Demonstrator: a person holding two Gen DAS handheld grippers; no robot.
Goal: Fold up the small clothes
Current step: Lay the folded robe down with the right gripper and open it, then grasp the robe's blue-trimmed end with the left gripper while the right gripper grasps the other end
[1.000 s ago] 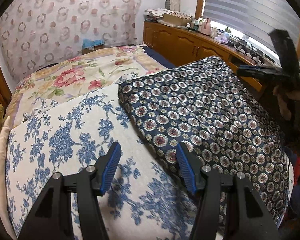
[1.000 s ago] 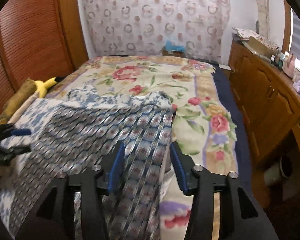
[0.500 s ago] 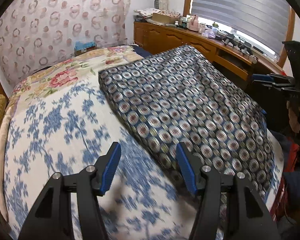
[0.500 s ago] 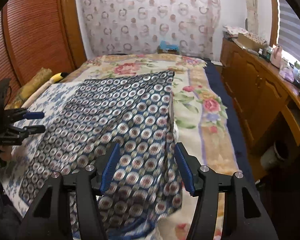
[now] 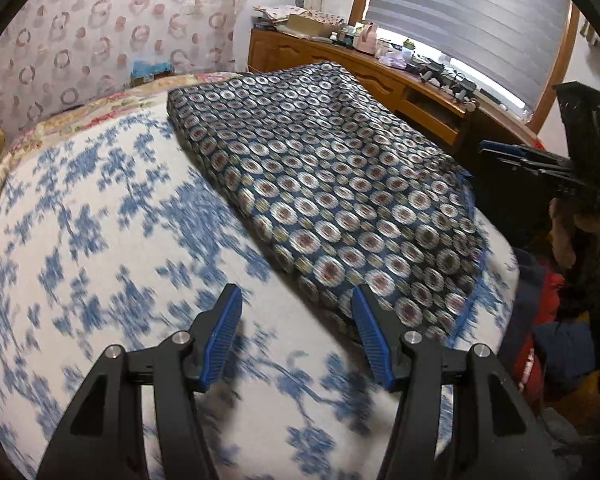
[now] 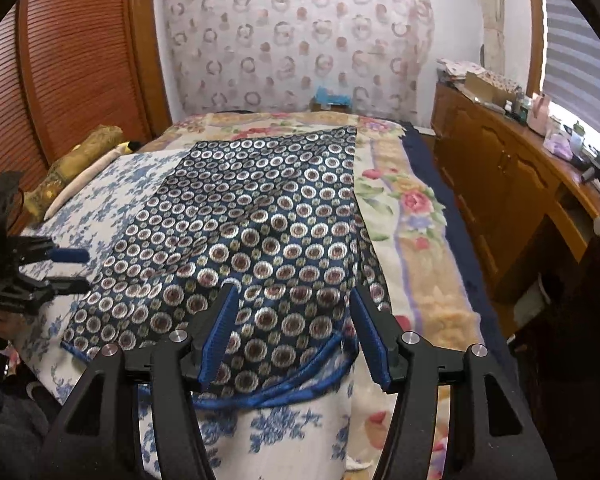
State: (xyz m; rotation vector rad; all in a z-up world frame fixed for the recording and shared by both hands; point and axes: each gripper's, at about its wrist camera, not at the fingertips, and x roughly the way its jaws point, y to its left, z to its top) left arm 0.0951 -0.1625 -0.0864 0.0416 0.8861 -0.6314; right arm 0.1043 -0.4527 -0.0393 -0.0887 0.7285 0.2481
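While the dark navy cloth patterned with silver and maroon rings [image 6: 256, 236] lies spread flat on the bed, its blue-bound near hem [image 6: 284, 392] hangs just over the bed's near edge, and all other places follow from this cloth. Beneath it and to its left lies a white sheet with blue flower sprays [image 5: 100, 240], a wide bare stretch with room to move; to its right is a cream blanket with pink roses [image 6: 412, 208], then a narrow floor gap before a long wooden cabinet [image 6: 496, 168]. One such cloth is in view, and two grippers. The left gripper [image 5: 296, 336] hovers over the white sheet just left of the cloth's near corner, blue pads standing apart with nothing between them. The right gripper [image 6: 294, 334] hangs above the cloth's near hem, its jaws parted and empty, not pressing the fabric. In the left wrist view, a hand [image 5: 564, 228] grips the right tool beyond the cloth's right edge. Behind the cloth hangs a pale curtain with ring patterns [image 6: 300, 40]; far to its left stand brown slatted doors [image 6: 60, 60], and above the cluttered cabinet a grey blind [image 5: 472, 28] covers the window.
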